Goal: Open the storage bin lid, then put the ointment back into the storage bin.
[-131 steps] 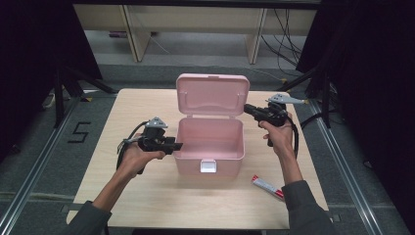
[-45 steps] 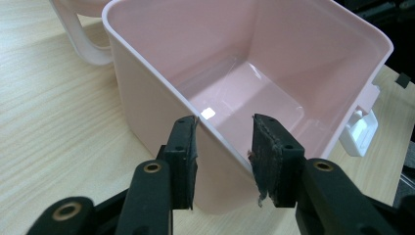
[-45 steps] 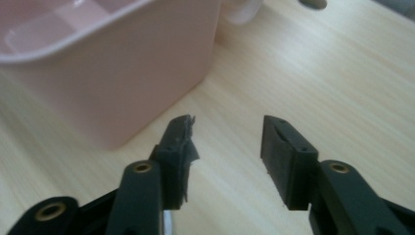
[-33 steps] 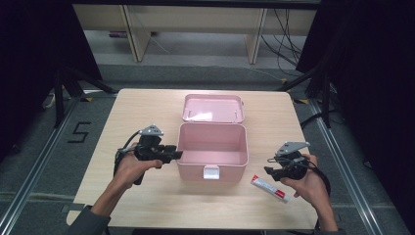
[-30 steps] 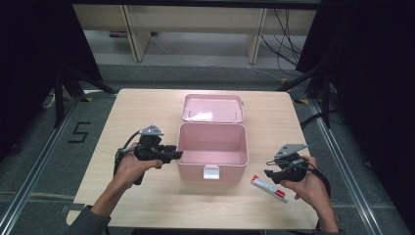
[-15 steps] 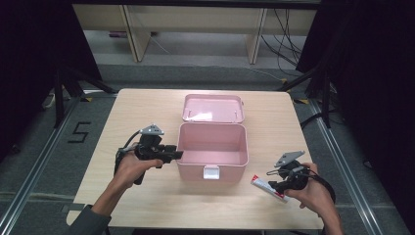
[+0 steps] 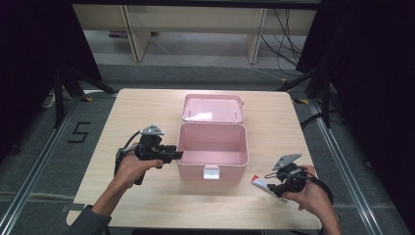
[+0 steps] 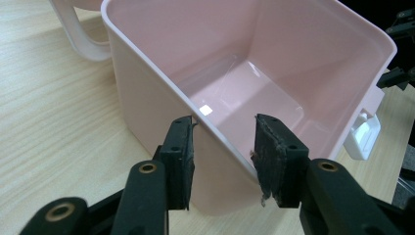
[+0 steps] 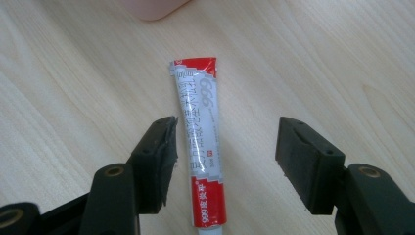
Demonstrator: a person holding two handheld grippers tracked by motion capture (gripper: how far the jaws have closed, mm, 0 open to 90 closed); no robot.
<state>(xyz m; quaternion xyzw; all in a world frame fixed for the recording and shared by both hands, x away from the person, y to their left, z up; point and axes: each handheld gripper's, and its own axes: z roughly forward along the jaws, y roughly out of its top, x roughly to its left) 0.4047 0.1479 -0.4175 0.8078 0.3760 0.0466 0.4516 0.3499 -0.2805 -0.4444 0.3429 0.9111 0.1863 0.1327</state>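
Left hand-held gripper [image 8: 222, 156]: straddling box [image 8: 254, 93] wall, jaws apart, one inside, one outside. Right hand-held gripper [image 9: 225, 156]: hovering, jaws apart, over tube [image 9: 200, 147] lying between them on worktop [image 9: 342, 58].

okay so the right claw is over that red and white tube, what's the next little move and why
Probably shift the right claw slightly toward its left pad, then close. The tube lies flat between the open pads, hugging the left one. The left claw straddles the open pink box's wall.
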